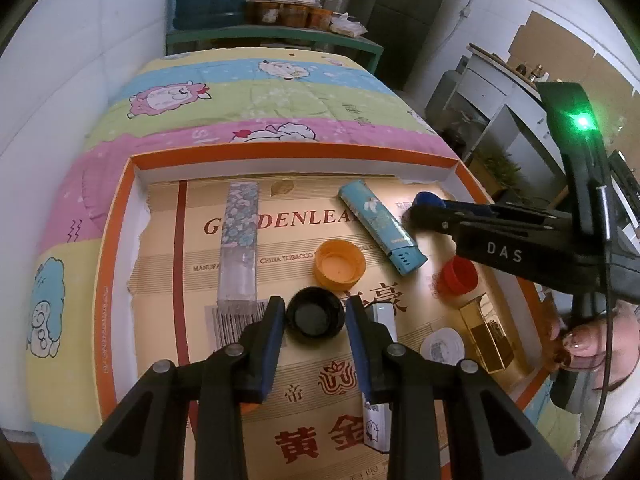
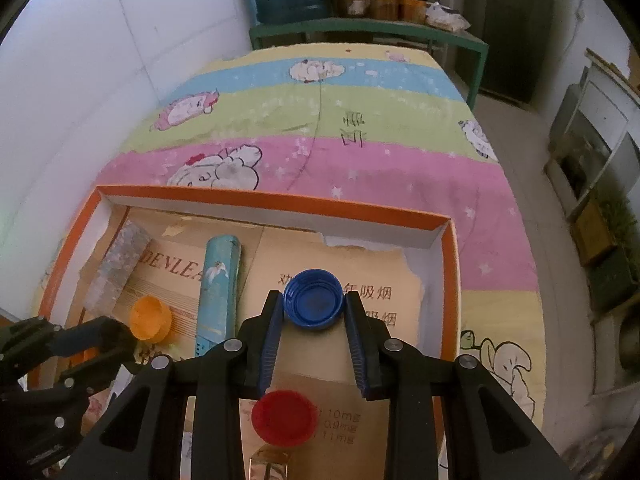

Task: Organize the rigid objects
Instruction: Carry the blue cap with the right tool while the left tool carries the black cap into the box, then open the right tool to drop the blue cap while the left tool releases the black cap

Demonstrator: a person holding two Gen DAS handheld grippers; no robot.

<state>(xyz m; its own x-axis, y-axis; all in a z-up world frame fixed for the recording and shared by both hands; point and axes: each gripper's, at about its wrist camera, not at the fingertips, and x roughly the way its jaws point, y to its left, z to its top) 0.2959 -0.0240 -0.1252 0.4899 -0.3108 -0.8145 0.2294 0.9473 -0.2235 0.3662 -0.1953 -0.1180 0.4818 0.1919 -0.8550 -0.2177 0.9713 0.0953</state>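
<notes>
Left wrist view
Left tool (image 1: 316,316): pointed down into the tray, its blue pads on either side of a black cap (image 1: 315,317); they looked clenched on it, though the left pad's contact was hard to make out.
Tray (image 1: 116,216): shallow, with an orange rim and white walls, lined with printed cardboard, resting on a striped cartoon bedspread (image 1: 256,100).
Loose things: an orange cap (image 1: 340,265) lay open side up just beyond the black cap; a clear patterned box (image 1: 239,246) lay to the left; a blue lighter (image 1: 382,227) lay slanted to the right; a red cap (image 1: 457,275), a gold box (image 1: 486,334) and a white lid (image 1: 442,346) sat near the right wall.
Right tool (image 1: 426,202): reached in from the right with a blue cap at its tip.

Right wrist view
Right tool (image 2: 314,305): clenched on the blue cap (image 2: 314,304), open side up, above the cardboard near the tray's far right corner.
Red cap (image 2: 284,417): on the cardboard under the tool's body.
Left tool (image 2: 116,336): at the lower left, beside the orange cap (image 2: 151,317) and the blue lighter (image 2: 220,292).
</notes>
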